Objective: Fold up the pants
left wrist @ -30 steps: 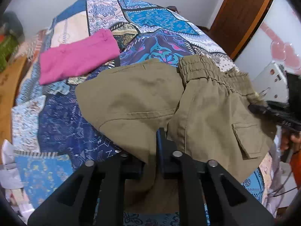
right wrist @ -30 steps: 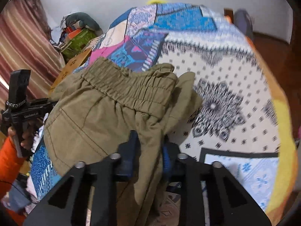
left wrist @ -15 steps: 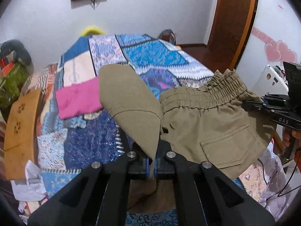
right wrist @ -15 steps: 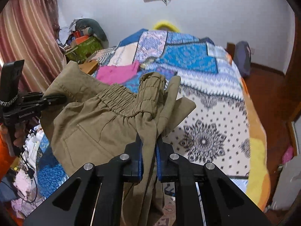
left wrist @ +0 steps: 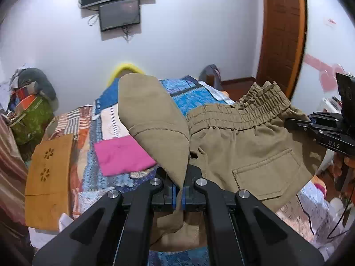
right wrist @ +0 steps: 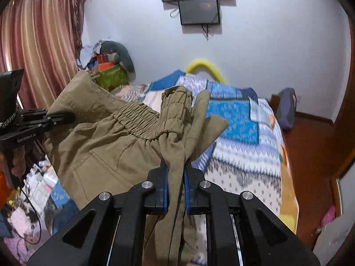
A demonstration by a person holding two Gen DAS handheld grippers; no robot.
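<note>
- Left gripper [left wrist: 177,194]: fingers pinching a leg fold of the khaki pants [left wrist: 244,146].
- Right gripper [right wrist: 175,190]: fingers pinching bunched cloth below the waistband [right wrist: 142,119].
- Pants hang between both, lifted clear above the bed [right wrist: 239,177] near its foot edge, likely to let them hang straight before folding.

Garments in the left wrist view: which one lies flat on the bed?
The pink garment, spread on the patterned bedspread. The khaki pants hang lifted, pinched in both tools.
</note>
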